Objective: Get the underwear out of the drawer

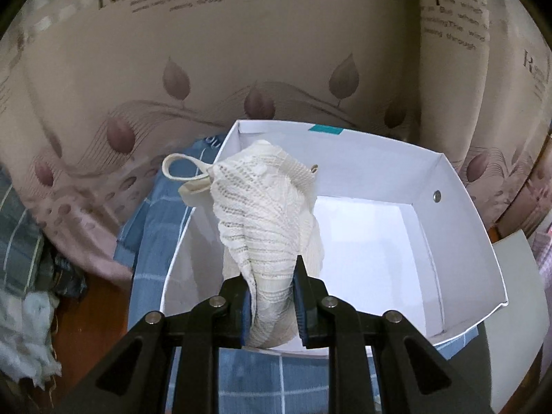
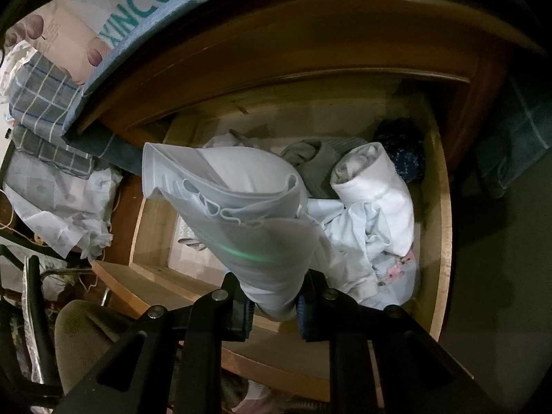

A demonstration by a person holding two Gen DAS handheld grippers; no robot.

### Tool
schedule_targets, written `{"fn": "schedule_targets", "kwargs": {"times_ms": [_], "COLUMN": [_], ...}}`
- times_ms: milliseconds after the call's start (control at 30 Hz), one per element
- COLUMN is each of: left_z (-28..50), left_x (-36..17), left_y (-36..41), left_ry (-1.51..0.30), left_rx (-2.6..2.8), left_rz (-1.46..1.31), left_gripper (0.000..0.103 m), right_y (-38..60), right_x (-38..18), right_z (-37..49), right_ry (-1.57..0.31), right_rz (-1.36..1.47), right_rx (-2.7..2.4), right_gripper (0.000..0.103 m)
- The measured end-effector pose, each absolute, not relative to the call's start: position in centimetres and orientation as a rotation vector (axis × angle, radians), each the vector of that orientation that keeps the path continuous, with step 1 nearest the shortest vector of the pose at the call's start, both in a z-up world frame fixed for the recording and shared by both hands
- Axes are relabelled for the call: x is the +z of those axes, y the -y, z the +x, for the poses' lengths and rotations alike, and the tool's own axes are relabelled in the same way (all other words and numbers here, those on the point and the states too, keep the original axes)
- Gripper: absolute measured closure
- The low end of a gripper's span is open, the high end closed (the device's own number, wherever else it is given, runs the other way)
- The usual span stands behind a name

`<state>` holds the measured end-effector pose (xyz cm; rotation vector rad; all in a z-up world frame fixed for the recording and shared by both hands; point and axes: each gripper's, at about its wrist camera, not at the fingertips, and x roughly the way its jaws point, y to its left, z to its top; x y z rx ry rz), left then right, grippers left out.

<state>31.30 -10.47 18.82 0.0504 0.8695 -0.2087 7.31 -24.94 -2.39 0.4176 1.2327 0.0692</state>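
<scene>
My left gripper (image 1: 272,296) is shut on a cream lace undergarment (image 1: 265,214) with a strap loop, held over the near-left part of a white cardboard box (image 1: 462,214). My right gripper (image 2: 272,296) is shut on a pale blue-white piece of underwear (image 2: 238,207), lifted above the open wooden drawer (image 2: 445,207). The drawer holds a rolled white garment (image 2: 376,186), crumpled light blue cloth (image 2: 355,238), a grey piece (image 2: 317,162) and a dark blue patterned piece (image 2: 403,151).
The white box rests on a blue checked cloth (image 1: 165,220) in front of a leaf-print curtain (image 1: 172,79). Piled clothes (image 1: 24,262) lie left. In the right wrist view, folded checked fabric (image 2: 45,96) and a chair (image 2: 79,338) lie left of the drawer.
</scene>
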Motion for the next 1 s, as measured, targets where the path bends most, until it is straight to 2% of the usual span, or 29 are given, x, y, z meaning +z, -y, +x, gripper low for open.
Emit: {"fn": "schedule_targets", "kwargs": {"times_ms": [333, 500, 733, 800, 1000], "left_z": [29.3, 29.2, 29.2, 28.9, 26.9], "left_x": [18.8, 18.7, 20.2, 21.0, 23.0], "left_y": [10.6, 11.1, 11.1, 11.0, 10.3], "left_ry": [-0.889, -0.865, -0.807, -0.787, -0.727], "left_rx": [-0.161, -0.169, -0.188, -0.207, -0.202], "left_rz": [0.025, 0.056, 0.062, 0.063, 0.085], "left_gripper": [0.081, 0.068, 0.059, 0.053, 0.050], "right_y": [24.7, 24.7, 24.7, 24.7, 24.6], "right_x": [-2.4, -2.4, -2.4, -2.4, -2.4], "right_z": [7.4, 7.4, 7.3, 7.3, 7.3], "right_ry": [-1.231, -1.230, -1.228, -1.227, -1.225], "right_rz": [0.408, 0.397, 0.397, 0.395, 0.393], "right_rx": [0.070, 0.065, 0.067, 0.065, 0.063], "right_gripper": [0.086, 0.086, 0.086, 0.086, 0.086]}}
